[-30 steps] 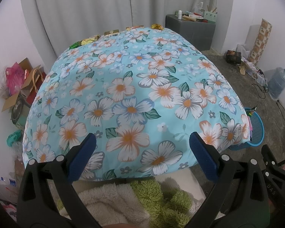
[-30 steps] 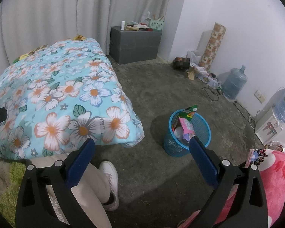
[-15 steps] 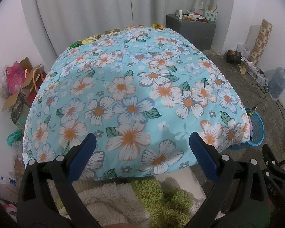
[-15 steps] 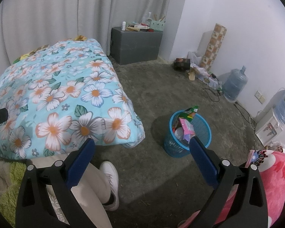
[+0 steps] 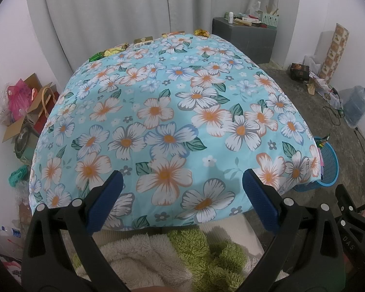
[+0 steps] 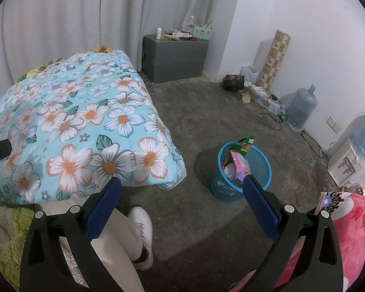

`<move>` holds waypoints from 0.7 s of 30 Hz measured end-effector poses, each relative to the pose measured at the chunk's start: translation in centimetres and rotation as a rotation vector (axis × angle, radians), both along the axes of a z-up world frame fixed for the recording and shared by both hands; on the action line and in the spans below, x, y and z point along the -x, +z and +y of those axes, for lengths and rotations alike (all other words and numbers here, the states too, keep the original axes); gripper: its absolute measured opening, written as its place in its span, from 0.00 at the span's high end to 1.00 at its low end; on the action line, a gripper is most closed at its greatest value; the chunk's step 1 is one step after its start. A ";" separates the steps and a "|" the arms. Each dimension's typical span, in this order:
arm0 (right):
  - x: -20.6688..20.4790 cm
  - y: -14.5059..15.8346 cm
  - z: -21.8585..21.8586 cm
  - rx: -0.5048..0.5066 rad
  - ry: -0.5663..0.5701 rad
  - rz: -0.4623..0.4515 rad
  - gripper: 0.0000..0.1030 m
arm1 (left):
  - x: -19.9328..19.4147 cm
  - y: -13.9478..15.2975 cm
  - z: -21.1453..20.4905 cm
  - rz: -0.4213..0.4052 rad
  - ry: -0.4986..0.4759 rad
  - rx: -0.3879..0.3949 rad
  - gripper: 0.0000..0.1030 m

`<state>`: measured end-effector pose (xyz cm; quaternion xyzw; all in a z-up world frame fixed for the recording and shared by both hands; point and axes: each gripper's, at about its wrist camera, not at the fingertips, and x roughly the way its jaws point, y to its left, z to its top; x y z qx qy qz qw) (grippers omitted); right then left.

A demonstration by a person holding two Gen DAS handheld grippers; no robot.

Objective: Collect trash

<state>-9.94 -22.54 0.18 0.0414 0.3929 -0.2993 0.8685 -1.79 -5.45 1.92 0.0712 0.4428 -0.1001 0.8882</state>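
Observation:
A blue mesh bin stands on the floor off the bed's corner, holding several wrappers; its rim peeks out past the bed in the left wrist view. Along the far edge of the floral bed lie several pieces of trash: a green wrapper, a yellow wrapper, a small box, an orange packet and a gold wrapper. My left gripper hangs open over the bed's near edge. My right gripper is open above the floor, left of the bin, holding nothing.
A grey cabinet with small items stands by the curtain. A water jug, cables and a dispenser line the right wall. Cardboard and bags pile up left of the bed. A person's leg and white shoe are below.
Both views have crept slightly; the bed and bin sit marginally lower in frame. Neither gripper has changed state.

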 end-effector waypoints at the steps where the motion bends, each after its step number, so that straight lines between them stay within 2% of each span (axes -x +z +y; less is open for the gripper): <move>1: -0.1 0.1 0.0 0.000 0.000 -0.001 0.06 | 0.0 0.0 0.0 0.000 0.000 0.000 0.09; 21: -0.1 0.1 0.1 0.000 -0.002 -0.002 0.06 | -0.1 0.2 0.0 0.002 -0.002 -0.001 0.09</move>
